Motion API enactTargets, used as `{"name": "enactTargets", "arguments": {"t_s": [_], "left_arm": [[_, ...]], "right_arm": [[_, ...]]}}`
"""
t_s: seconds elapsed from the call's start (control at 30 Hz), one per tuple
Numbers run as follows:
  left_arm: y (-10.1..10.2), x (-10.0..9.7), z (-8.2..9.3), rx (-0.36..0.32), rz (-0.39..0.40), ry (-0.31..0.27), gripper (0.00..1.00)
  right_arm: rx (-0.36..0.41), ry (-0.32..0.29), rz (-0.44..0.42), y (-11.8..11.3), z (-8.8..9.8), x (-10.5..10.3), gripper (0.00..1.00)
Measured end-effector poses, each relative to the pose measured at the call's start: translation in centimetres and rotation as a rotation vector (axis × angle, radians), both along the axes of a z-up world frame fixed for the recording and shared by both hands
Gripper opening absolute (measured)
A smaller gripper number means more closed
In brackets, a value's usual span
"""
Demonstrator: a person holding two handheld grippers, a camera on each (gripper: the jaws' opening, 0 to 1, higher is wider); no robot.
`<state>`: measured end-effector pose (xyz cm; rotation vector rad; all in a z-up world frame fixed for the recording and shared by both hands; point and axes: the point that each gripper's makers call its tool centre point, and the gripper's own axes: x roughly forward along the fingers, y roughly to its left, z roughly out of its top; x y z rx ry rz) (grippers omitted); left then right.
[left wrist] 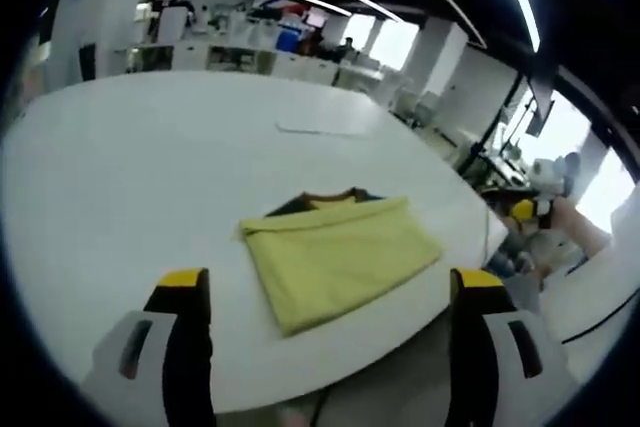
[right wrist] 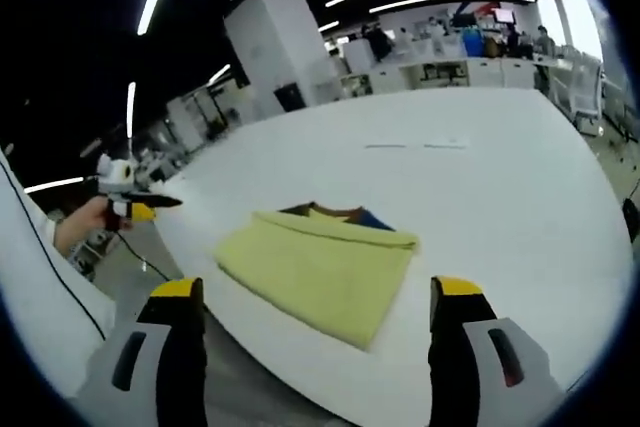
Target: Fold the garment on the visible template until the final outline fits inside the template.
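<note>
A yellow garment (left wrist: 340, 257) lies folded into a rough rectangle on the white table (left wrist: 150, 167), near its front edge. A dark and blue strip of the template (left wrist: 335, 197) peeks out at the garment's far edge. My left gripper (left wrist: 330, 285) hangs open in front of the garment, off the table edge, holding nothing. In the right gripper view the same folded garment (right wrist: 320, 267) lies with the template strip (right wrist: 345, 214) behind it. My right gripper (right wrist: 315, 292) is open too, short of the cloth. A hand holds the left gripper (right wrist: 128, 199) out at the left.
The table edge (right wrist: 250, 337) runs just ahead of both grippers. A thin flat strip (left wrist: 325, 130) lies farther back on the table top (right wrist: 520, 187). The right gripper (left wrist: 525, 209), held in a hand, appears at the right. Office desks and pillars stand beyond.
</note>
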<state>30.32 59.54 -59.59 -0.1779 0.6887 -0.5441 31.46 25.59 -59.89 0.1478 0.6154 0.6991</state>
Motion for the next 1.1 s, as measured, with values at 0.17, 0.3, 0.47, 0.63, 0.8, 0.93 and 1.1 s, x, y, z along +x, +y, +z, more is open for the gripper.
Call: {"name": "enactTargets", "arguments": {"t_s": [0.17, 0.3, 0.47, 0.63, 0.8, 0.93, 1.1], "left_arm": [[-0.4, -1.3, 0.5, 0.013, -0.017, -0.003, 0.99], [-0.2, -1.8, 1.0, 0.017, -0.019, -0.009, 0.99], [0.2, -2.0, 1.0, 0.023, -0.010, -0.014, 0.99], [0.1, -2.1, 0.8, 0.022, -0.011, -0.009, 0.99], [-0.3, -2.1, 0.7, 0.026, -0.021, -0.007, 0.99], [-0.4, -2.0, 0.7, 0.027, -0.024, -0.006, 0.99], [-0.5, -1.9, 0.5, 0.031, -0.029, -0.001, 0.99]], "right_arm": [[-0.014, -0.009, 0.013, 0.1, 0.5, -0.8, 0.99], [-0.012, -0.009, 0.008, 0.0, 0.6, -1.3, 1.00], [-0.006, -0.005, -0.004, -0.2, 0.4, -1.9, 1.00], [-0.001, 0.002, -0.014, -0.4, 0.2, -2.1, 1.00], [0.001, -0.002, -0.021, -0.6, 0.2, -2.0, 1.00], [-0.002, -0.002, -0.019, -0.6, 0.0, -1.9, 1.00], [-0.004, 0.005, -0.019, -0.6, -0.3, -1.9, 1.00]]}}
